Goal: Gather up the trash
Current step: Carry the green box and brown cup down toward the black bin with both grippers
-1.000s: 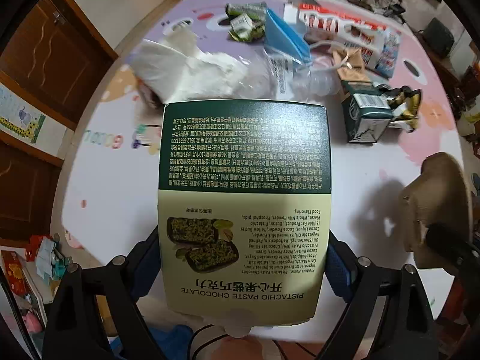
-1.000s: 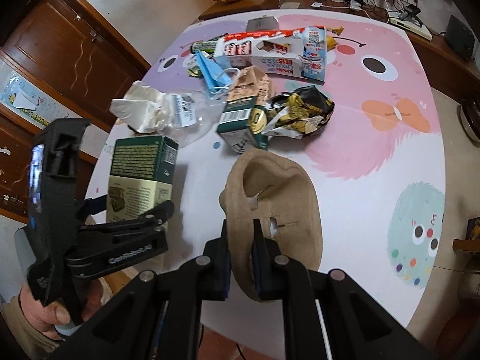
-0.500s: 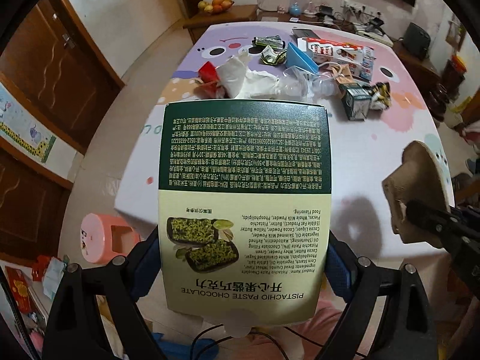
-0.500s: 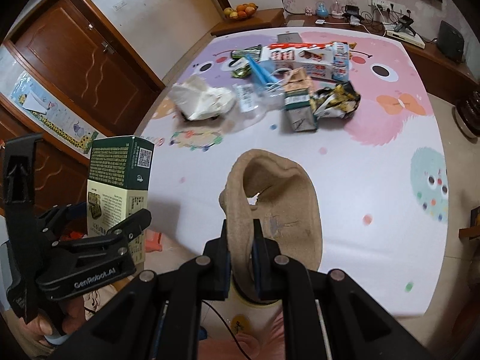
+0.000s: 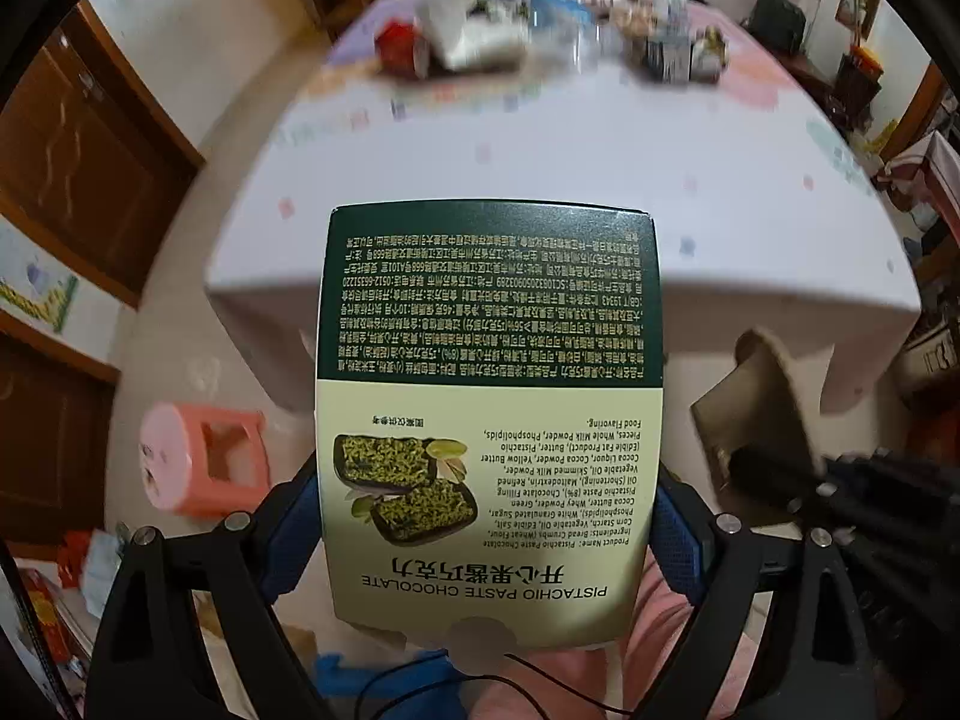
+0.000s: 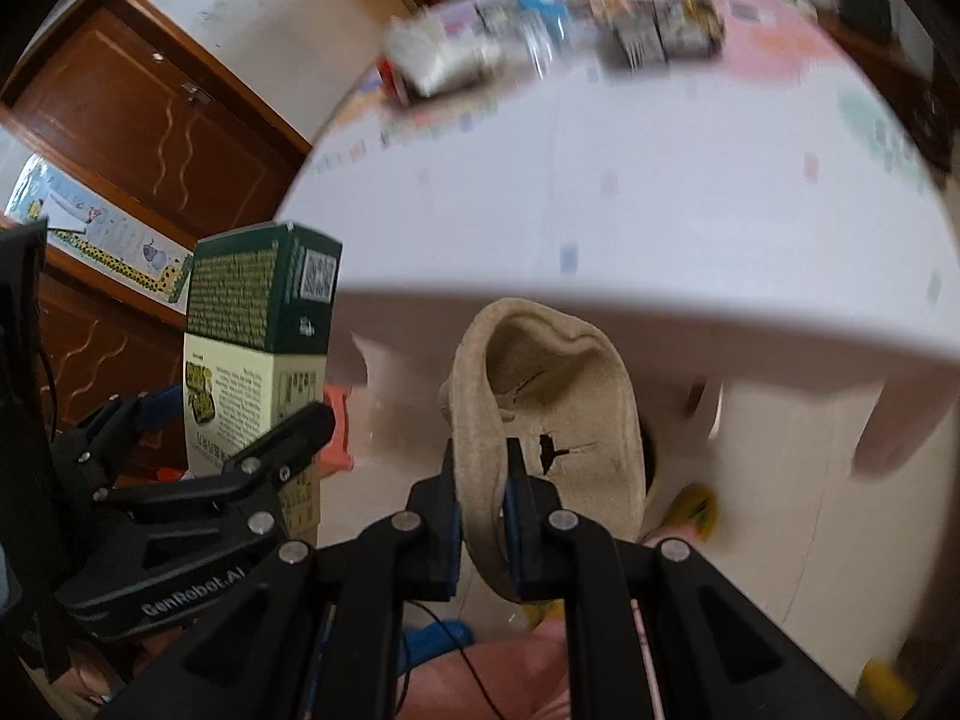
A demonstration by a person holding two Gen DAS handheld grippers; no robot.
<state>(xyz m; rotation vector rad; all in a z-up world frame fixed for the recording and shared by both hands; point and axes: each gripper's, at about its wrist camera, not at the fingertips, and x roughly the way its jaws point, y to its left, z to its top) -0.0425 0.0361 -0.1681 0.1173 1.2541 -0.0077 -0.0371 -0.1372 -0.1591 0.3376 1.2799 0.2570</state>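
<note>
While both loads are hanging off the table's [image 6: 600, 228] near edge, left gripper [image 5: 480, 516] is clamping the box [image 5: 489, 408] wide, right gripper [image 6: 480, 480] is pinching the pulp tray [image 6: 558, 420] nearly shut, likely needing a bin next.

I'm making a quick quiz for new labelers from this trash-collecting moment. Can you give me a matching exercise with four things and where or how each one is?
Things:
1. chocolate box
2. brown pulp tray
3. pink stool
4. blurred pile of wrappers

States:
A. standing on the floor beside the table
B. lying at the far end of the table
C. clamped across its width in the left gripper
D. pinched by its rim in the right gripper

Pairs: 1-C, 2-D, 3-A, 4-B
</note>
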